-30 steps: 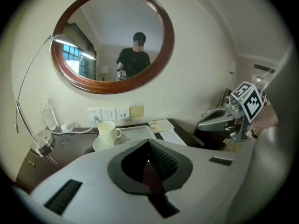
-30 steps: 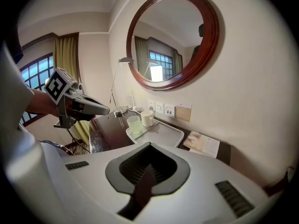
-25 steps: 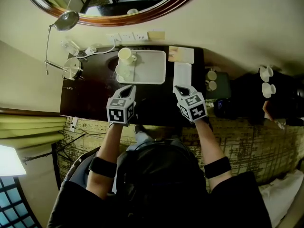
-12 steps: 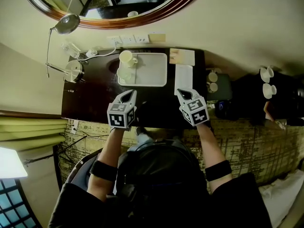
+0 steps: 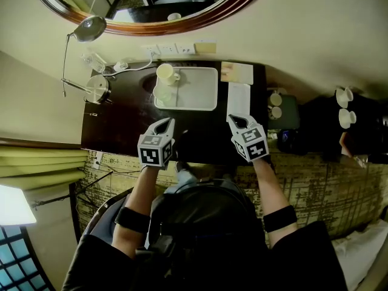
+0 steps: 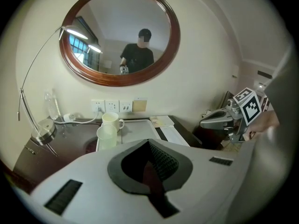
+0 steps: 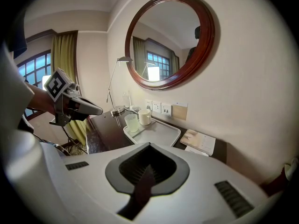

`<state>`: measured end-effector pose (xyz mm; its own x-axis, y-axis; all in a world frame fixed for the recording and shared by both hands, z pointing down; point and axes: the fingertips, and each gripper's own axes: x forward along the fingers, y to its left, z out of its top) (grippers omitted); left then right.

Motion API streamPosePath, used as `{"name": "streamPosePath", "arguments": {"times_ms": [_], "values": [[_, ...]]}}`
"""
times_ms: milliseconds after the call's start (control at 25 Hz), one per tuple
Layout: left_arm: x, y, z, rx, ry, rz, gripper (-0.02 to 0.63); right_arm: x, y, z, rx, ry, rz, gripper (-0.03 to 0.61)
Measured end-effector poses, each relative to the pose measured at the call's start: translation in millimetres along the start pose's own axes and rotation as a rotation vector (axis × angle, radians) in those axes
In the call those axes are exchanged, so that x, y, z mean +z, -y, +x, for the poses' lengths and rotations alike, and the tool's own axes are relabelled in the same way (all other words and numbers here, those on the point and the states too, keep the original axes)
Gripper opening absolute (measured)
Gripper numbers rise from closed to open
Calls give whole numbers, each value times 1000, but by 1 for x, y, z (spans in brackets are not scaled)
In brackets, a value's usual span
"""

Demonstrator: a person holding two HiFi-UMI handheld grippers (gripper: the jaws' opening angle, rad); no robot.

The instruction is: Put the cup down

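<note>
Dark desk (image 5: 121, 132): tray (image 5: 197, 90), mug (image 5: 165, 73), tumbler (image 5: 161, 94), lamp (image 5: 97, 88).

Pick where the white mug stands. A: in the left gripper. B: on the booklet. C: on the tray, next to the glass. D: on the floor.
C: the head view shows the white mug on a corner of the tray, right beside the glass.

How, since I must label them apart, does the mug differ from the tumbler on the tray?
The mug is opaque cream with a handle; the tumbler is translucent and handleless. The mug stands nearer the wall, the tumbler in front of it. Both stand upright at the left end of the tray.
</note>
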<state>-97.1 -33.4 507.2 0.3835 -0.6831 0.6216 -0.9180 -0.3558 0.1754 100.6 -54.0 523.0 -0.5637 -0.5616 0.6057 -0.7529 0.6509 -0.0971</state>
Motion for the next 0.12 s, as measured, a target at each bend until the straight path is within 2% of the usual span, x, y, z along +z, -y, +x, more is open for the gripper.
{"name": "streamPosePath", "arguments": {"times_ms": [120], "values": [[-1, -1, 0, 1, -8, 1, 0, 1, 0, 1, 3, 0, 1, 3]]}}
